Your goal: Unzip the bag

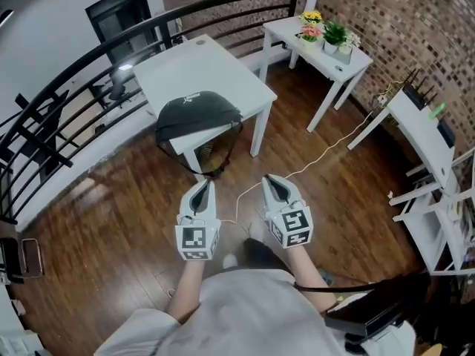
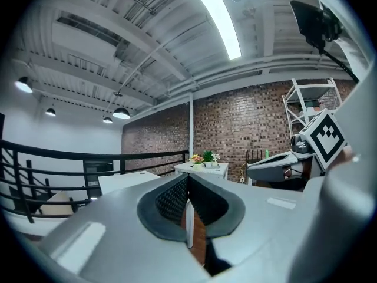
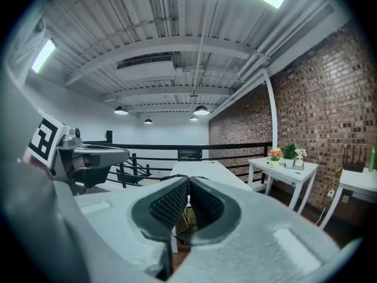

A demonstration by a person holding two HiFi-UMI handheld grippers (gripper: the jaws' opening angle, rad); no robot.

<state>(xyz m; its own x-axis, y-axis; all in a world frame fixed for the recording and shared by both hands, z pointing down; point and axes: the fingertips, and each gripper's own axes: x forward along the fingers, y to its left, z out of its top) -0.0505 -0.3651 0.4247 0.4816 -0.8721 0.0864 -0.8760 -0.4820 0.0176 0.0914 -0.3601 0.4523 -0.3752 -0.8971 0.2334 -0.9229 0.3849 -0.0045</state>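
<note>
A dark grey bag (image 1: 197,114) lies on the near edge of a white table (image 1: 200,69), its black strap (image 1: 220,165) hanging down toward the floor. My left gripper (image 1: 202,187) and right gripper (image 1: 272,181) are held side by side in front of me, well short of the table and above the wooden floor. Both are shut with nothing between the jaws. In the left gripper view the left gripper (image 2: 188,180) points over the table top. In the right gripper view the right gripper (image 3: 188,183) points toward the table, the bag mostly hidden behind the jaws.
A second white table (image 1: 326,50) with potted flowers (image 1: 310,27) stands at the right by the brick wall. A black railing (image 1: 82,73) runs along the left and back. White shelving (image 1: 434,154) stands at the right. A white cable (image 1: 312,162) trails over the floor.
</note>
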